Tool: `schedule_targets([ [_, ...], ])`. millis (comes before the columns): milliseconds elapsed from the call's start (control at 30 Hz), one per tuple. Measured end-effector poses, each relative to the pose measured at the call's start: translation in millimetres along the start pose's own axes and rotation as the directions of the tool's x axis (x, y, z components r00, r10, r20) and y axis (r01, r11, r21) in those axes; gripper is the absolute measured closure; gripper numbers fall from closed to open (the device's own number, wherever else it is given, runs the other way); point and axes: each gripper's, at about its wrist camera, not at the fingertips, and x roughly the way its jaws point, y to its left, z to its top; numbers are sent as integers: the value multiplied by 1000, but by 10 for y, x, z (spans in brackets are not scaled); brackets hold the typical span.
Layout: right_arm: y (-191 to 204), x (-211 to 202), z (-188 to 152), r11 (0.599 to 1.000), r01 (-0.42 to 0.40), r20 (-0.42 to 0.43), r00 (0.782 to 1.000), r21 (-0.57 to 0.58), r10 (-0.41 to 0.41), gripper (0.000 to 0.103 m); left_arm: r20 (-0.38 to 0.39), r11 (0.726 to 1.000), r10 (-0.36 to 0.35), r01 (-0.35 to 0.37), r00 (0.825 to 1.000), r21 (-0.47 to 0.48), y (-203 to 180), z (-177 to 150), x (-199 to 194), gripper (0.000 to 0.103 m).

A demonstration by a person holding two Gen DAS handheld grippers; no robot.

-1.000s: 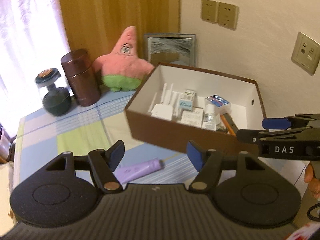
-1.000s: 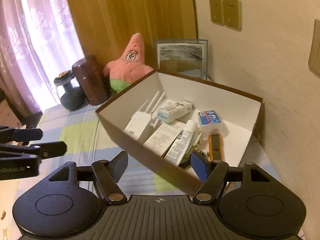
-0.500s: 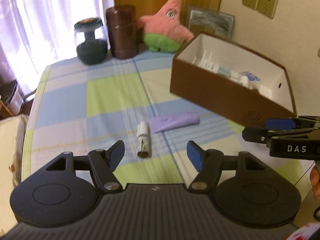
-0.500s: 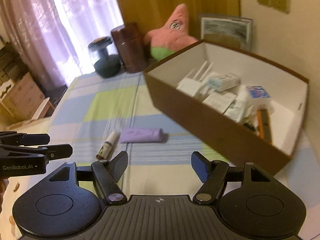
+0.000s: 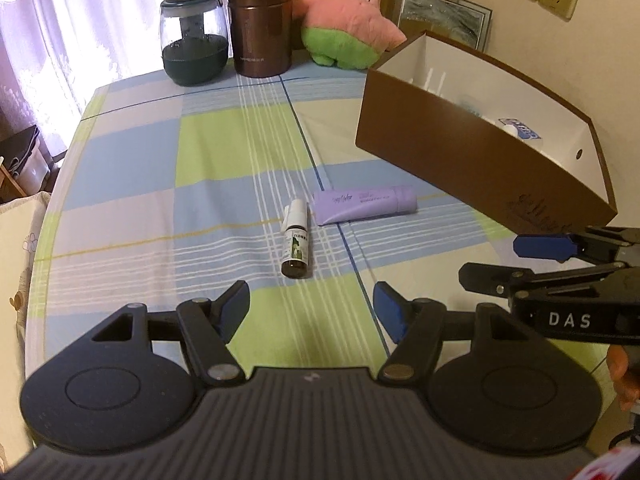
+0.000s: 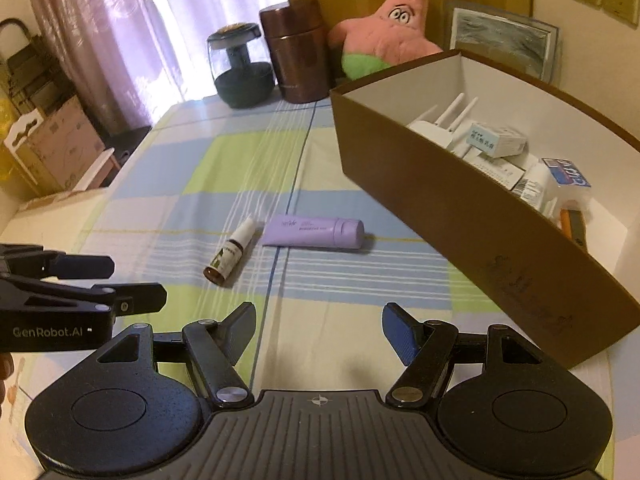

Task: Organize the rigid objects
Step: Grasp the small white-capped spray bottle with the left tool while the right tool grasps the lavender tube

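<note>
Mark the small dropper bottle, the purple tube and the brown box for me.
small dropper bottle (image 5: 295, 245), left wrist view, on its label, mid-body.
purple tube (image 5: 362, 204), left wrist view, on the flat printed body.
brown box (image 6: 452, 216), right wrist view, on its near outer wall.

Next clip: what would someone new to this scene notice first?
Probably the pink star-shaped plush toy at the table's far edge, beside a brown metal canister. Next, the brown cardboard box with white lining on the right, already holding small packages. Between the two open grippers, a lilac squeeze tube and a small brown dropper bottle lie loose on the checked tablecloth.
</note>
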Motion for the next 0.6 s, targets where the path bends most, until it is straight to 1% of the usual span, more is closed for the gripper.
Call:
schedule_targets([
  [133,-24,111,-16,1000,-6,-23,1000,-7,6,36,-7,1000,2,-2,1000,-3,6,-8,104,39],
  [267,-38,213,-10,999,-11,-20,1000,-42,10,36,-19,1000,10,-10,1000,-4,16,-13,230,39],
  [333,-43,271,13,998,-8,-12,1000,-67,7,36,-29,1000,10,-10,1000,-4,24,-11,294,42],
  [600,-68,586,225,987,-15,7,1000,-160,16,36,-59,1000,19,-20,998,-7,73,93,626,42],
])
